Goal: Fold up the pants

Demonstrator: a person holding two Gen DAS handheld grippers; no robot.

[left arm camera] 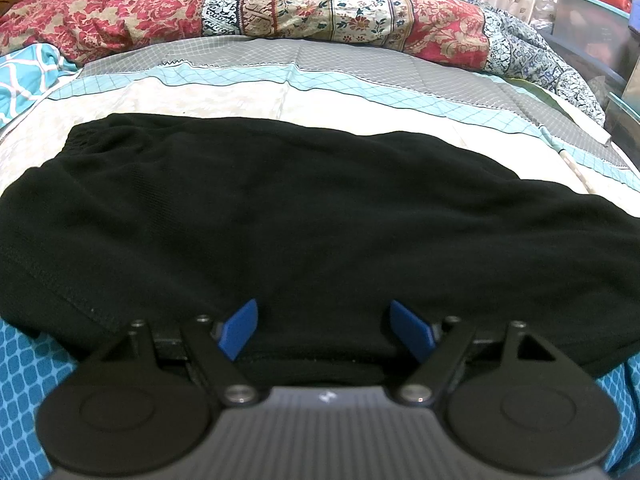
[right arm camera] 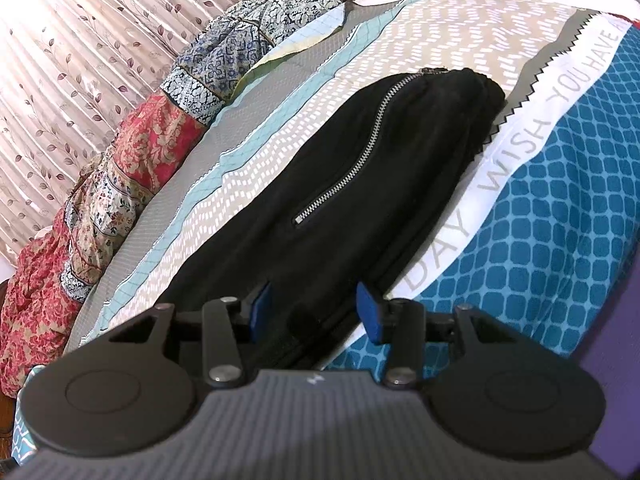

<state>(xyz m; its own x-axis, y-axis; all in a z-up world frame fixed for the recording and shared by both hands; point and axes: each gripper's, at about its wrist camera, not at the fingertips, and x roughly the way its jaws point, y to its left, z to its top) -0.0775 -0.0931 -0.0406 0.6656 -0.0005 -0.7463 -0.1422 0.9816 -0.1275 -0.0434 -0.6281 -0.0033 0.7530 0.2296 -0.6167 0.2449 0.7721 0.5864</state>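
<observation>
The black pants (left arm camera: 320,216) lay on the bed (left arm camera: 224,100), apparently already doubled lengthwise, just ahead of both spread, empty grippers, left (left arm camera: 324,328) and right (right arm camera: 312,308), with further folds seemingly left.

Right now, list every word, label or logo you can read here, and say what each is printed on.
"DAY WISH YOU HAVE A": grey capitals on the white band of the bedsheet, beside the black pants; the text runs on past the edge, cut off.
Small white logo on the right gripper body: too small to read.
Same logo on the left gripper: unreadable.
</observation>
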